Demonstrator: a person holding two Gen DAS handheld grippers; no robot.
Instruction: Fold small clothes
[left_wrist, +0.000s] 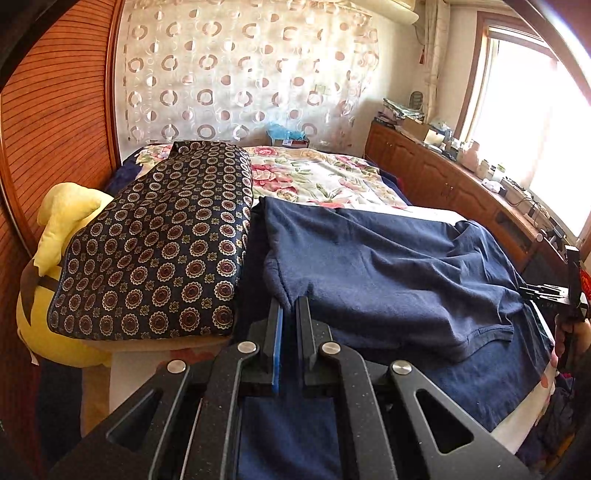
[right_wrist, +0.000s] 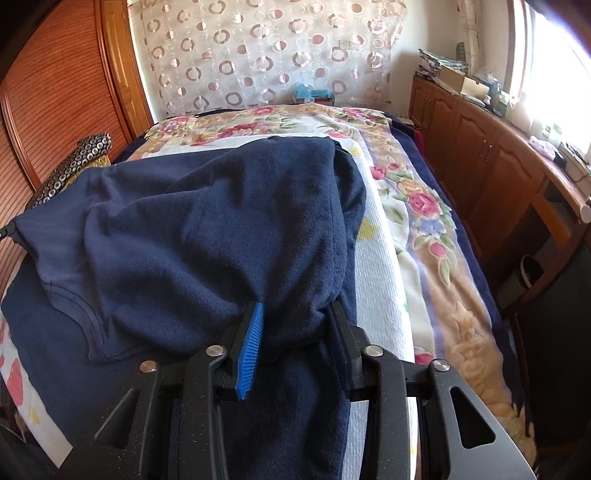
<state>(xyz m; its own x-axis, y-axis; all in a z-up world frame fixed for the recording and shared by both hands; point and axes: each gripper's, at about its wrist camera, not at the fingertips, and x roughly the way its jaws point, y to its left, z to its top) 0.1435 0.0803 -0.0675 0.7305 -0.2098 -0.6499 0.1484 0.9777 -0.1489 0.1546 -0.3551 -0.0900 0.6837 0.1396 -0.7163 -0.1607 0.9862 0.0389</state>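
The left tongs (left_wrist: 289, 314) pinch the near edge of the navy shirt (left_wrist: 388, 266); the right tongs (right_wrist: 295, 317) pinch a thick fold. It lies rumpled on the bed (right_wrist: 417, 206), the patterned pillow (left_wrist: 166, 243) just beside, flowered blanket beyond.

A garment (left_wrist: 388, 266) lies across the bed (left_wrist: 325, 177) at frame centre; a pillow (left_wrist: 159, 240) lies left of it, and cabinets (left_wrist: 443, 184) stand along the right.

A rumpled navy shirt (left_wrist: 388, 266) lies spread across the floral bedspread (left_wrist: 325, 177).
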